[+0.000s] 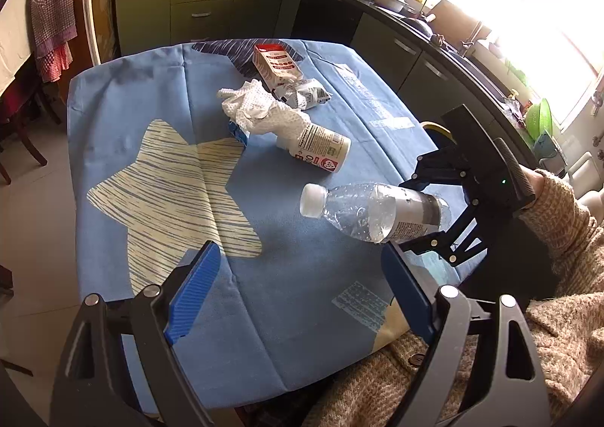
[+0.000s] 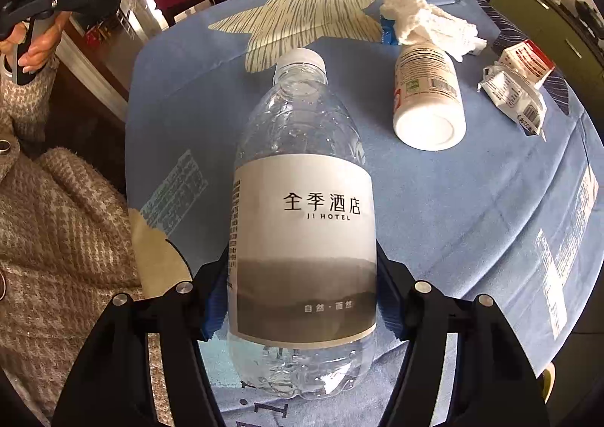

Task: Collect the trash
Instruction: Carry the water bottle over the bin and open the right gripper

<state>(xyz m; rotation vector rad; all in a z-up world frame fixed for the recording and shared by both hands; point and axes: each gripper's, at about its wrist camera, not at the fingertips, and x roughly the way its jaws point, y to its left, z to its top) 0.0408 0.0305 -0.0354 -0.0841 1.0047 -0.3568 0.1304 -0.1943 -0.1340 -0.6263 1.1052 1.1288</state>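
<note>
Trash lies on the blue tablecloth (image 1: pixel 302 295): a clear water bottle (image 2: pixel 302 223) pinched between the right gripper's (image 2: pixel 302 306) blue pads, beyond it a white bottle (image 2: pixel 428 98), crumpled tissue (image 2: pixel 426 23) and small cartons (image 2: pixel 524 57). Left gripper (image 1: pixel 298 295) hovers spread wide over bare cloth.

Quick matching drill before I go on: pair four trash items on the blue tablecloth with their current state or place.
1 clear plastic water bottle
2 white opaque bottle
3 crumpled white paper towel
4 red-and-white carton

a lies farthest back on the table
b between the right gripper's fingers
c draped over a bottle's neck
d on its side, base toward the right camera

1-b, 2-d, 3-c, 4-a
</note>
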